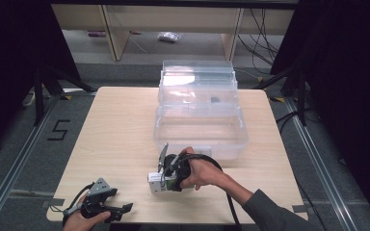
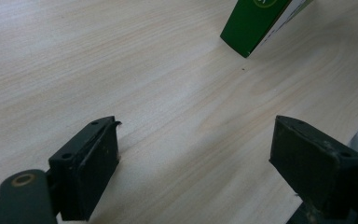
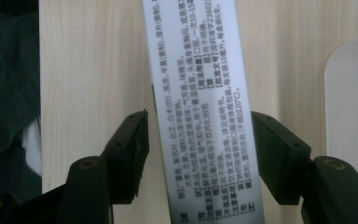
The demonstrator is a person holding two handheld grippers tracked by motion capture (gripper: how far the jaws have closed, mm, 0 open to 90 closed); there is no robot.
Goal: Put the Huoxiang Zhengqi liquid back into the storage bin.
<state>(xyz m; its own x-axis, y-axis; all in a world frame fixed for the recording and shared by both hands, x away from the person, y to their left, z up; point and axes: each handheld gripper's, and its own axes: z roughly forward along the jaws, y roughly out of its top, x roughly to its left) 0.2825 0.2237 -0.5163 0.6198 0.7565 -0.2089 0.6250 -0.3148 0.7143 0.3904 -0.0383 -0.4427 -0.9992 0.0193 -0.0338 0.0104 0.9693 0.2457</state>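
A small box [image 1: 156, 183], white with green sides and printed text, lies on the table [image 1: 120, 130] near the middle of the front edge, in front of the clear plastic bin [image 1: 200, 127]. The right gripper [image 3: 198, 154] stands over it with jaws open on both long sides, not yet pressing. The left gripper [image 2: 196, 168] rests wide open and empty at the front left corner. The box looks light and thin-walled, so a gentle grip across its narrow width seems best.
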